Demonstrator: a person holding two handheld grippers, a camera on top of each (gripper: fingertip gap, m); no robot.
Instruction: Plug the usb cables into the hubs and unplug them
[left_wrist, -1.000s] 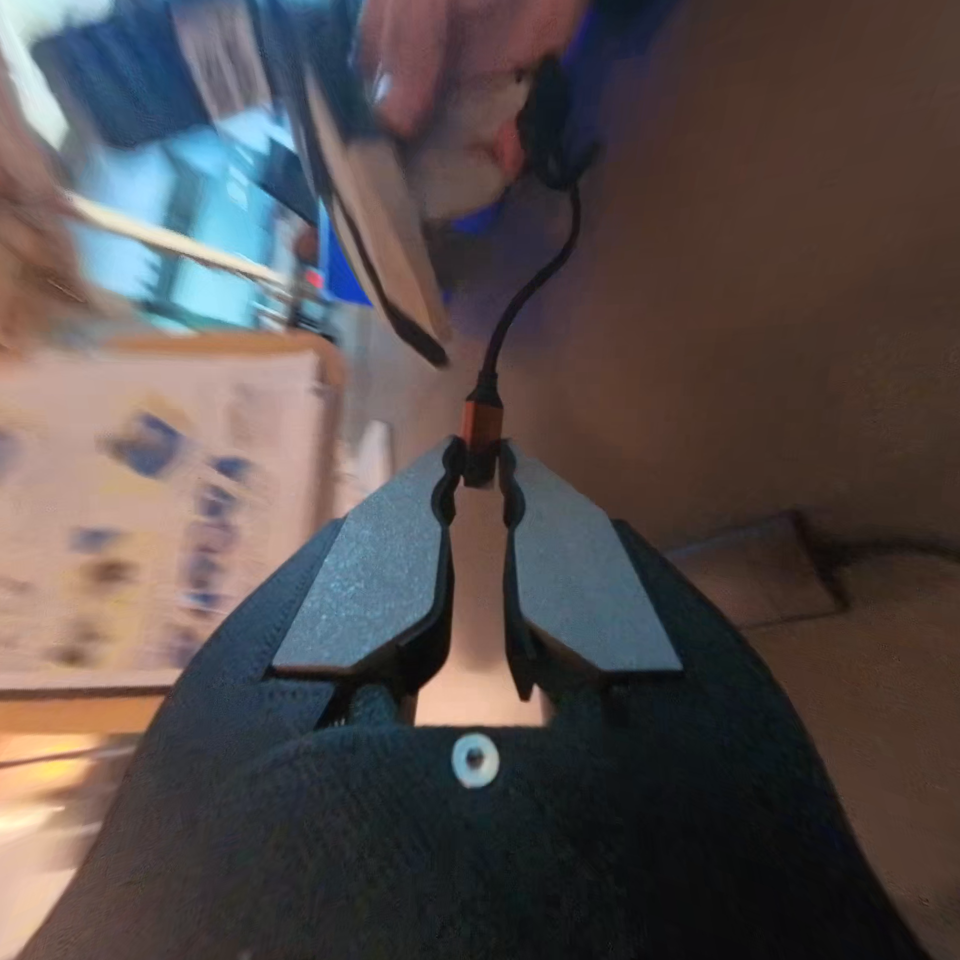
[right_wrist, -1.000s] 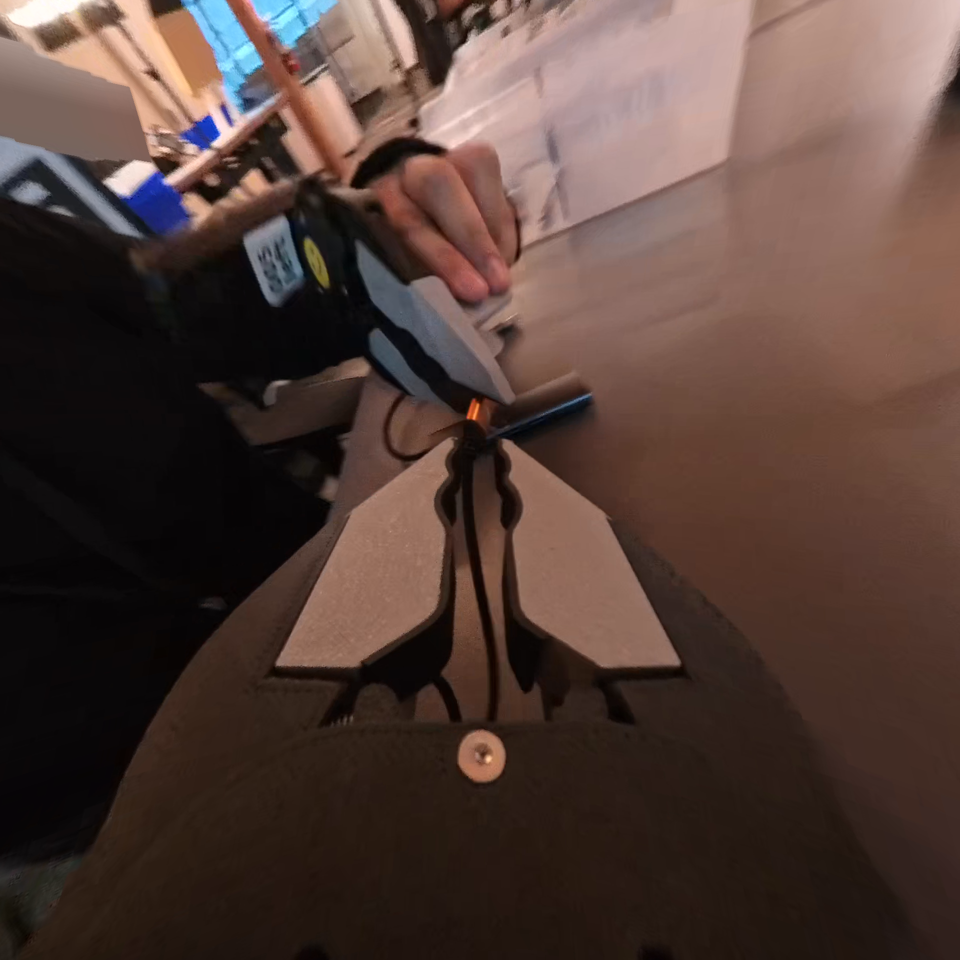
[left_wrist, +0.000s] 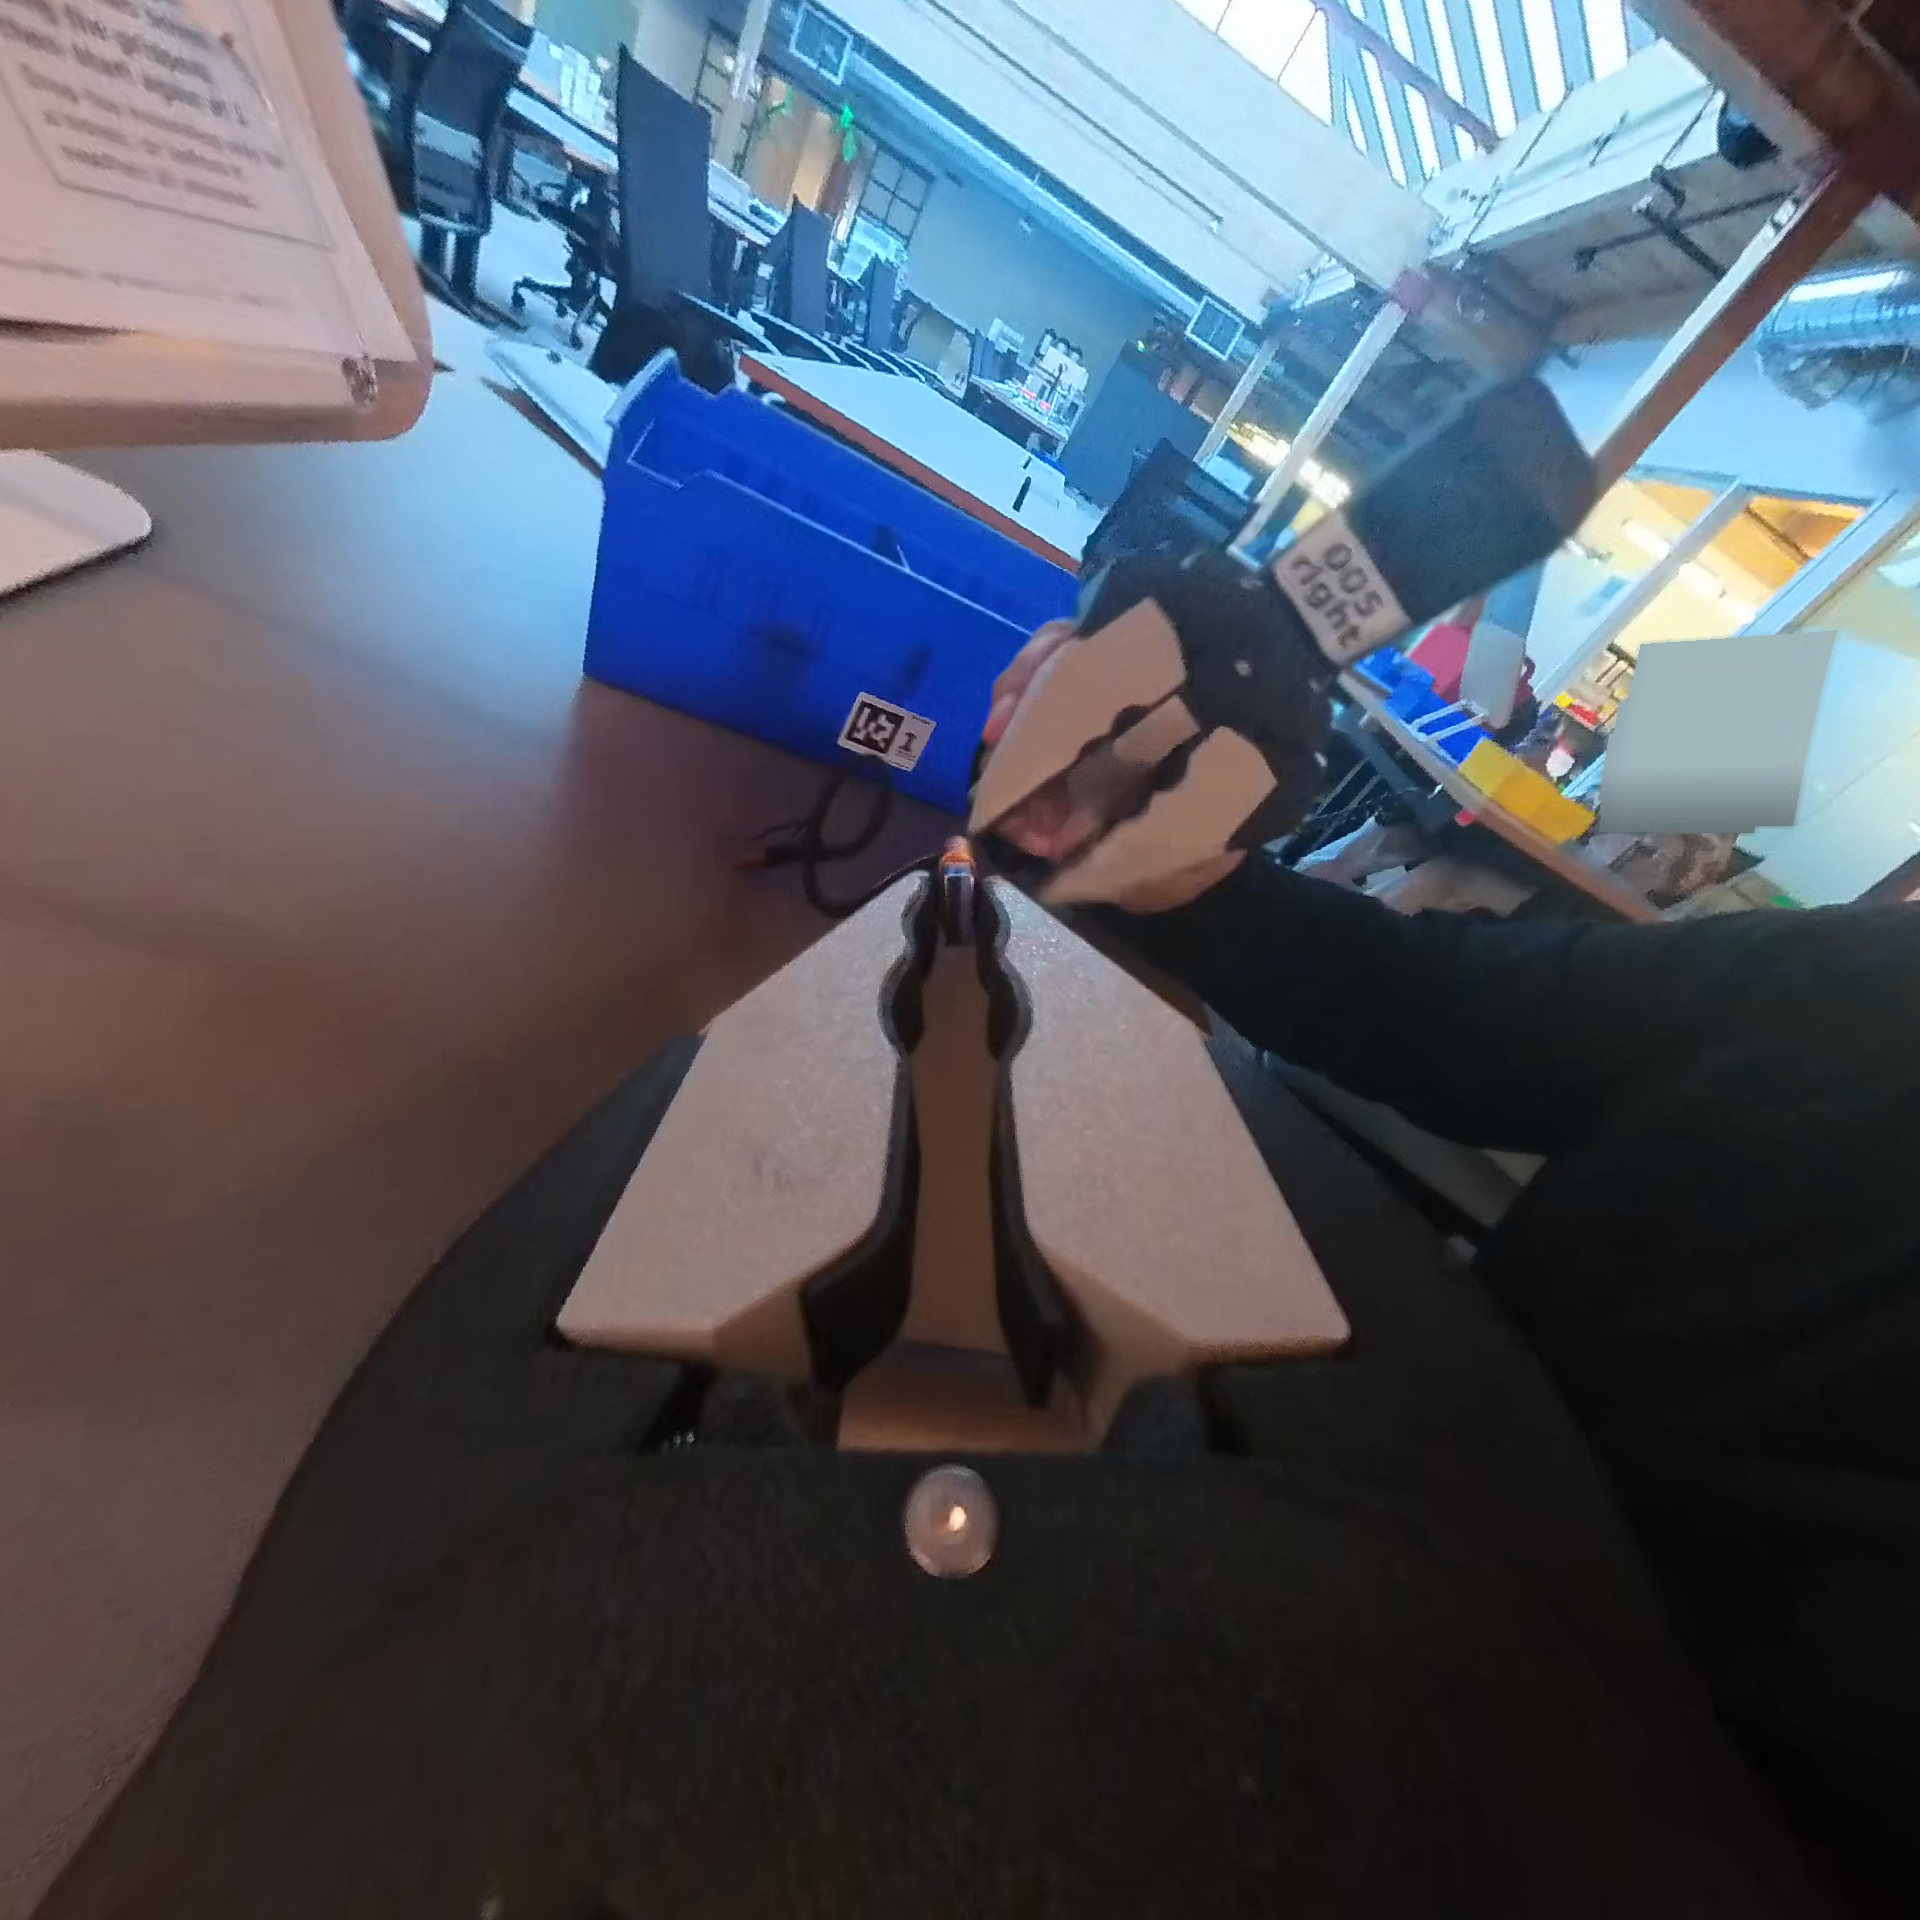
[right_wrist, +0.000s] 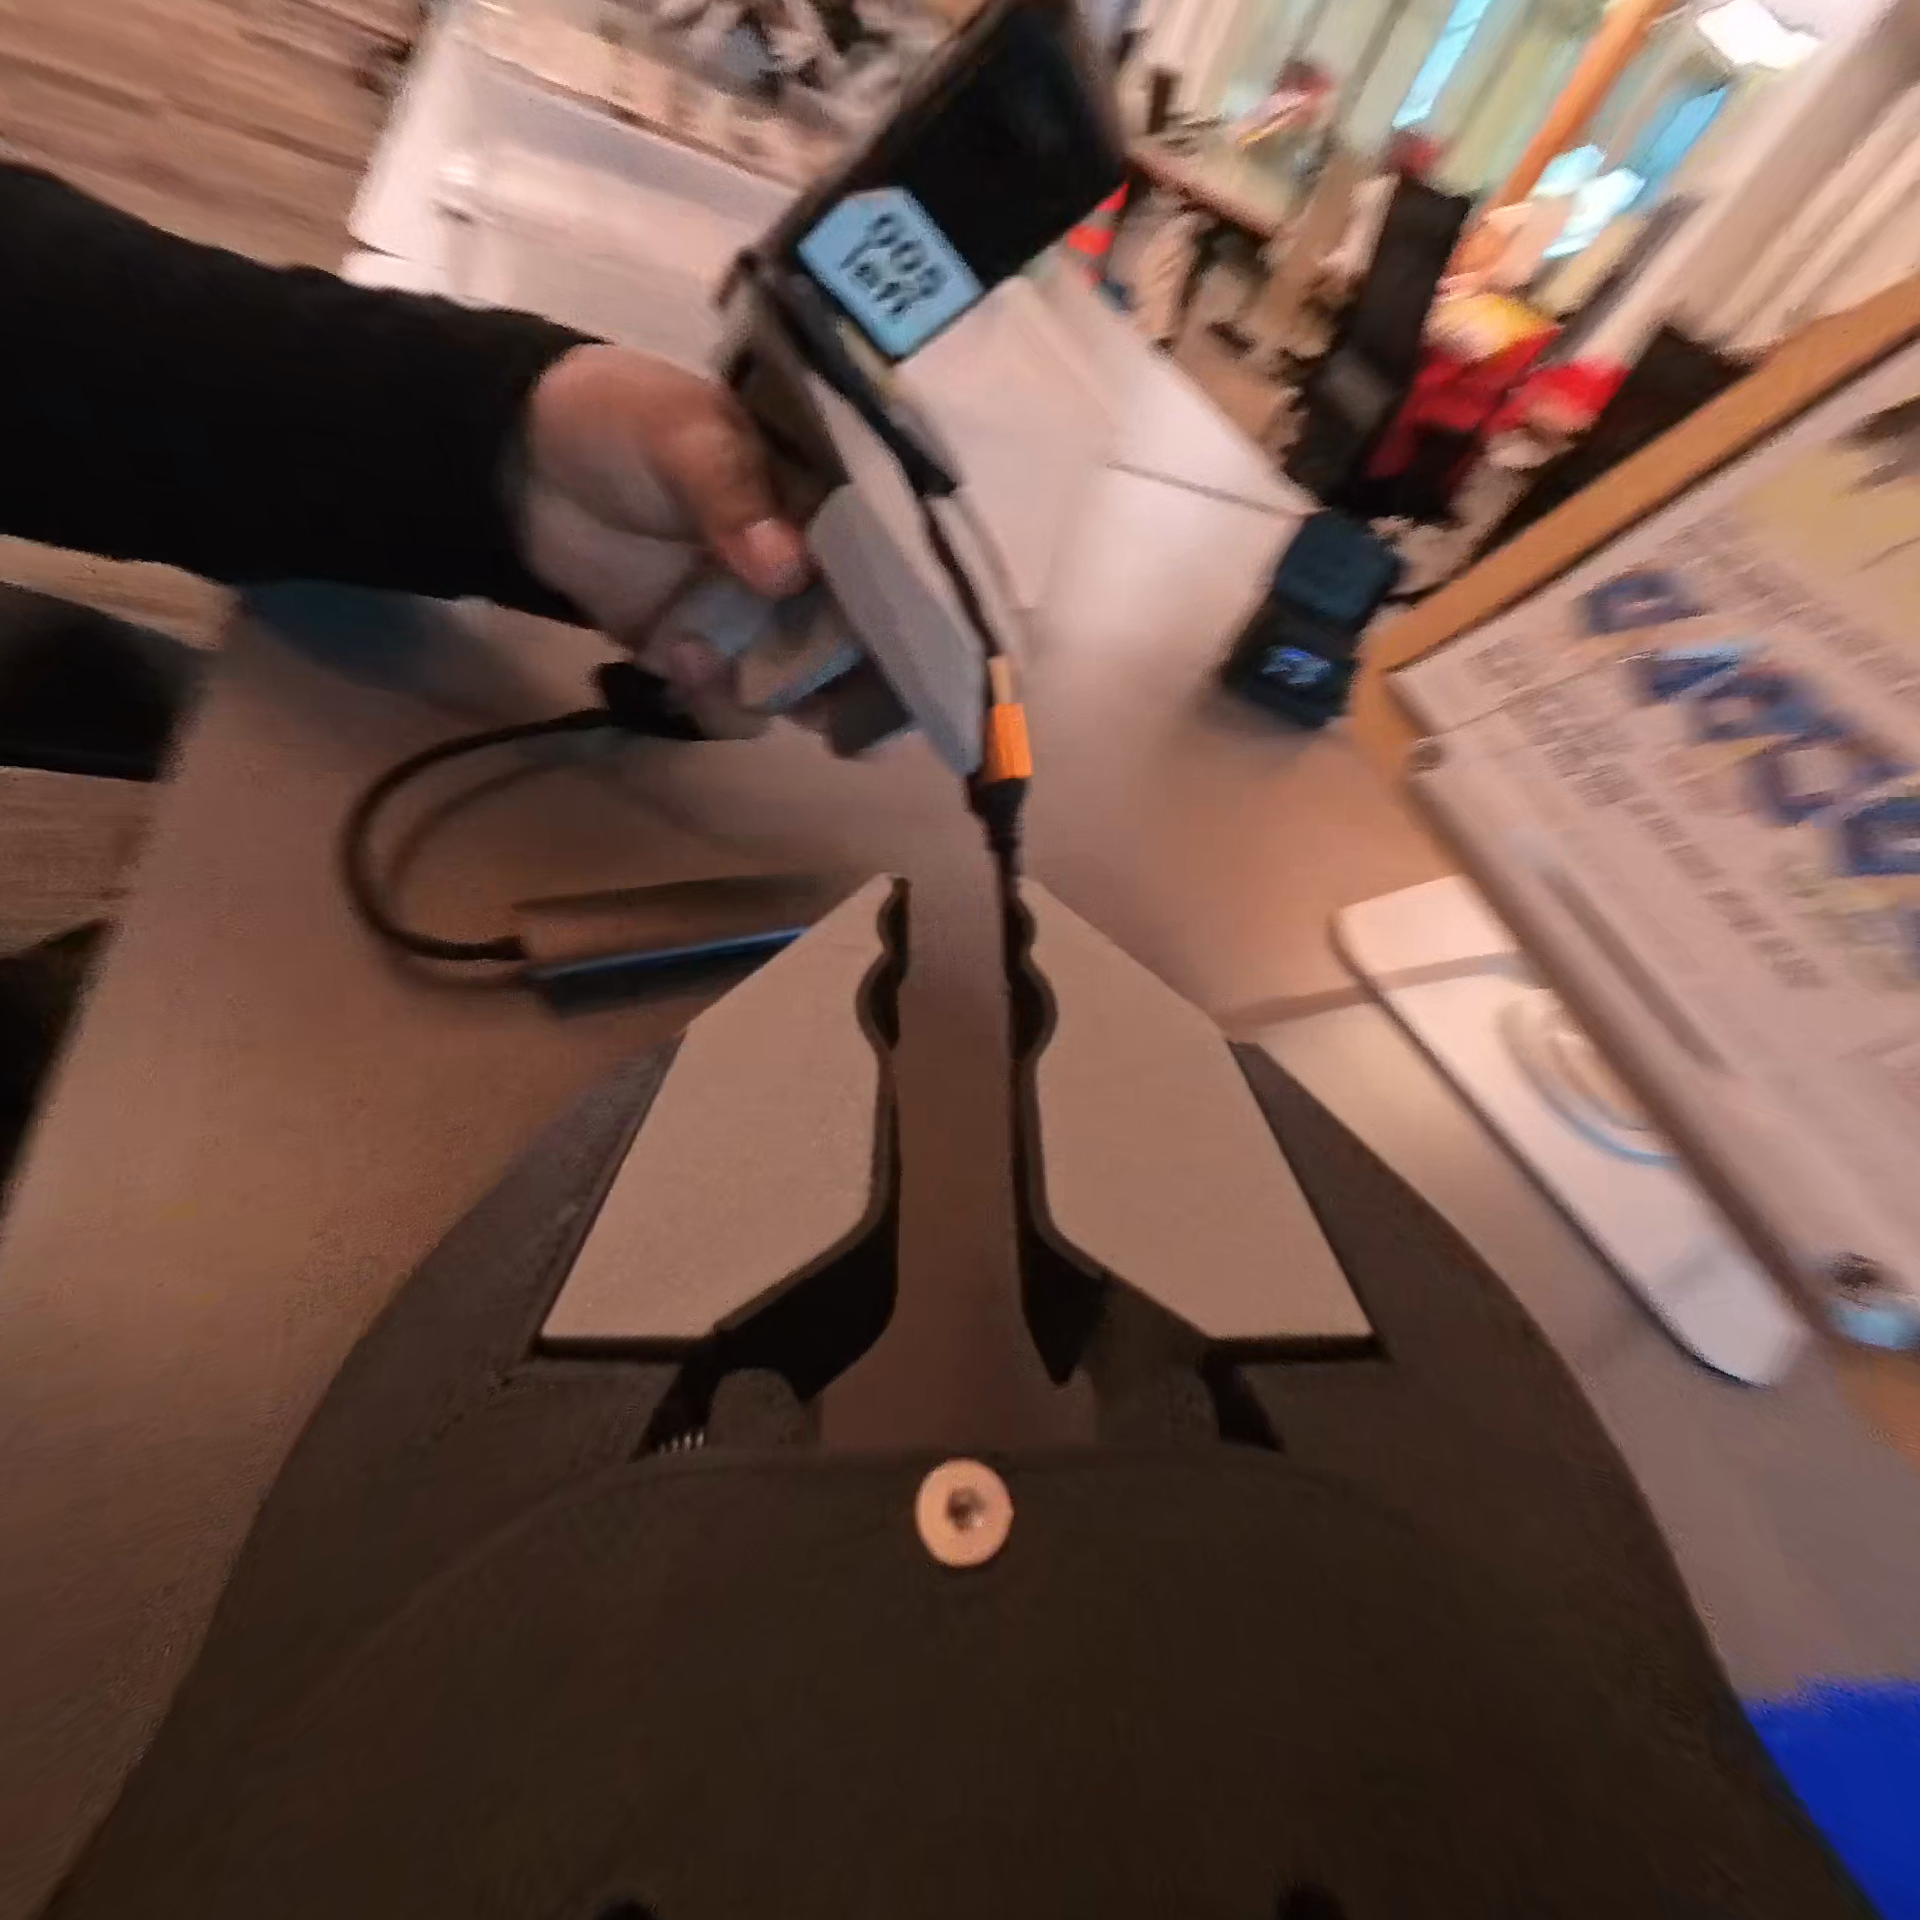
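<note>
Grippers meet above a brown surface (left_wrist: 312, 935): the left gripper (left_wrist: 954, 891) has its jaws clamped on an orange-collared plug (right_wrist: 1006, 740), its black cable (right_wrist: 1013, 935) running through the slightly parted jaws of the right gripper (right_wrist: 961, 904). A hub (right_wrist: 665, 961) lies nearby, beside a blue bin (left_wrist: 790, 613).

white label (left_wrist: 1340, 597) with dark print on right gripper (left_wrist: 982, 821) | light-blue label (right_wrist: 888, 272) on left gripper (right_wrist: 971, 727) | square-code sticker (left_wrist: 885, 730) with a digit on blue bin (left_wrist: 790, 582) | printed sheet (left_wrist: 156, 156) in clear stand, top left | blue-lettered sign (right_wrist: 1714, 831), blurred
</note>
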